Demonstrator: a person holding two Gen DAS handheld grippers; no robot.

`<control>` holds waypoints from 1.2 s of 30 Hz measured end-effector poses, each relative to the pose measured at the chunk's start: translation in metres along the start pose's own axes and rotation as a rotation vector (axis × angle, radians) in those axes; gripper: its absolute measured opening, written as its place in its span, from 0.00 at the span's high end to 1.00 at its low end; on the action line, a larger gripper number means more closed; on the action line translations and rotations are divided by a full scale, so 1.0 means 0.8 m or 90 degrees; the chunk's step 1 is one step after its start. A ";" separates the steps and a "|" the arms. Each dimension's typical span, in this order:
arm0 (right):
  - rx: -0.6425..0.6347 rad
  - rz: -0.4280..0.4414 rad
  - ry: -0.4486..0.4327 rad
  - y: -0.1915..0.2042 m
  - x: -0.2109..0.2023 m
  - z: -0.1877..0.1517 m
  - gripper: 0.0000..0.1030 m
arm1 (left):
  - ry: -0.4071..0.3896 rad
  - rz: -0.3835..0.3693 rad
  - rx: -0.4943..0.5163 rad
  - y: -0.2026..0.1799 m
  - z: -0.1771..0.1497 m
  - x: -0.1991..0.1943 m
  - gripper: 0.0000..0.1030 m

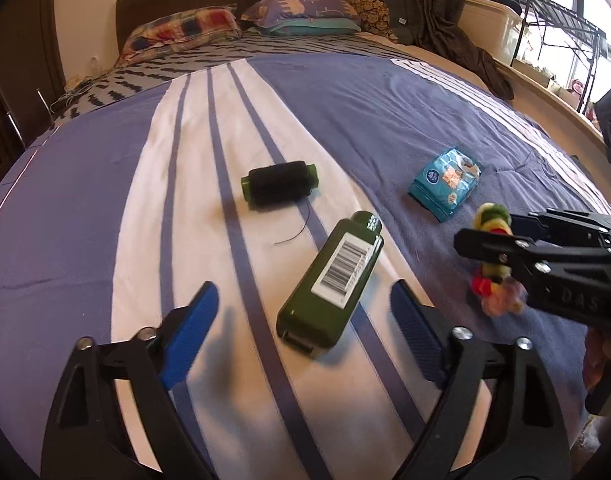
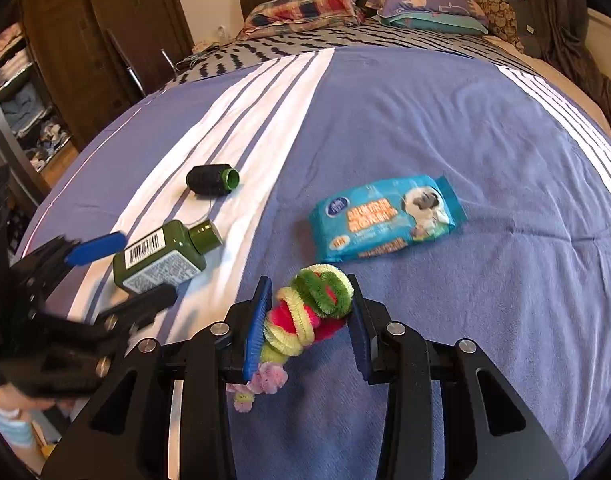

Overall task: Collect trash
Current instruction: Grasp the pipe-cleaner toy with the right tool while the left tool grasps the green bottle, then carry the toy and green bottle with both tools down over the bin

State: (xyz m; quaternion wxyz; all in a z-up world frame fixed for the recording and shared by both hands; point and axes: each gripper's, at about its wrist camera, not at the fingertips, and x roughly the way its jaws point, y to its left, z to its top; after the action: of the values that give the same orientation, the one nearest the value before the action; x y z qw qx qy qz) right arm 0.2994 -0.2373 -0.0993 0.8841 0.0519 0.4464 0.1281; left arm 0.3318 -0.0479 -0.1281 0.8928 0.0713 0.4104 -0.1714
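The right gripper (image 2: 311,322) clamps the pipe-cleaner bundle (image 2: 305,320) — apparently lifted. The left gripper (image 1: 305,332) — jaws wide — straddles the green bottle (image 1: 331,282) lying near. Farther off, the thread spool (image 1: 279,186) and wipes packet (image 1: 445,182) remain uncollected.

Daylight enters from the window (image 1: 585,20) at the far right, where it glares white. The bedspread (image 1: 365,112) is bright, with soft shadows under the objects. Both views bend strongly at the edges and darken in the corners. Moving parts near the sides look blurred.
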 end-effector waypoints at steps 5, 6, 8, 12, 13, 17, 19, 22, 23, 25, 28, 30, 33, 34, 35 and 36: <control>0.007 -0.004 0.002 -0.004 -0.004 -0.008 0.64 | 0.016 -0.019 0.000 -0.005 0.004 0.006 0.65; 0.009 -0.006 0.001 -0.005 -0.007 -0.011 0.64 | 0.017 -0.019 0.003 -0.008 0.003 0.002 0.68; 0.011 -0.012 -0.001 -0.004 -0.014 -0.017 0.64 | 0.016 -0.023 0.000 -0.012 -0.002 -0.009 0.76; 0.016 -0.009 -0.013 0.001 -0.043 -0.034 0.64 | 0.008 -0.027 0.004 -0.027 -0.020 -0.045 0.76; 0.016 -0.009 -0.018 0.003 -0.053 -0.040 0.64 | 0.006 -0.028 0.003 -0.029 -0.025 -0.054 0.76; 0.009 -0.002 -0.039 0.016 -0.097 -0.065 0.64 | -0.015 -0.029 0.006 -0.047 -0.053 -0.105 0.76; -0.003 -0.006 -0.057 0.026 -0.125 -0.082 0.64 | -0.031 -0.031 0.008 -0.058 -0.070 -0.136 0.76; -0.015 -0.012 -0.075 0.037 -0.159 -0.108 0.64 | -0.045 -0.037 0.006 -0.073 -0.092 -0.172 0.76; -0.016 -0.014 -0.078 0.039 -0.168 -0.117 0.64 | -0.051 -0.037 0.006 -0.078 -0.100 -0.184 0.76; -0.016 -0.017 -0.082 0.044 -0.188 -0.144 0.64 | -0.059 -0.040 0.004 -0.090 -0.117 -0.206 0.76; -0.009 -0.019 -0.087 0.047 -0.207 -0.174 0.64 | -0.063 -0.042 0.005 -0.104 -0.139 -0.227 0.76; -0.004 -0.020 -0.091 0.046 -0.220 -0.195 0.64 | -0.066 -0.044 0.004 -0.114 -0.156 -0.240 0.76; 0.004 -0.016 -0.090 0.044 -0.236 -0.226 0.64 | -0.071 -0.052 -0.001 -0.126 -0.187 -0.255 0.76; 0.005 -0.015 -0.089 0.044 -0.240 -0.236 0.64 | -0.070 -0.056 -0.003 -0.131 -0.199 -0.259 0.76; 0.006 -0.014 -0.087 0.043 -0.244 -0.247 0.64 | -0.067 -0.062 -0.004 -0.135 -0.210 -0.261 0.76; 0.008 -0.014 -0.086 0.043 -0.246 -0.253 0.64 | -0.063 -0.066 -0.007 -0.140 -0.223 -0.262 0.76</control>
State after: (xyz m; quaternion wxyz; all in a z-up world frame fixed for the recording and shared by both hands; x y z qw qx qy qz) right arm 0.0192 -0.2628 -0.0601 0.9133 0.0612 0.3868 0.1119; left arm 0.0380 -0.0522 -0.0840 0.9023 0.0366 0.3697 -0.2187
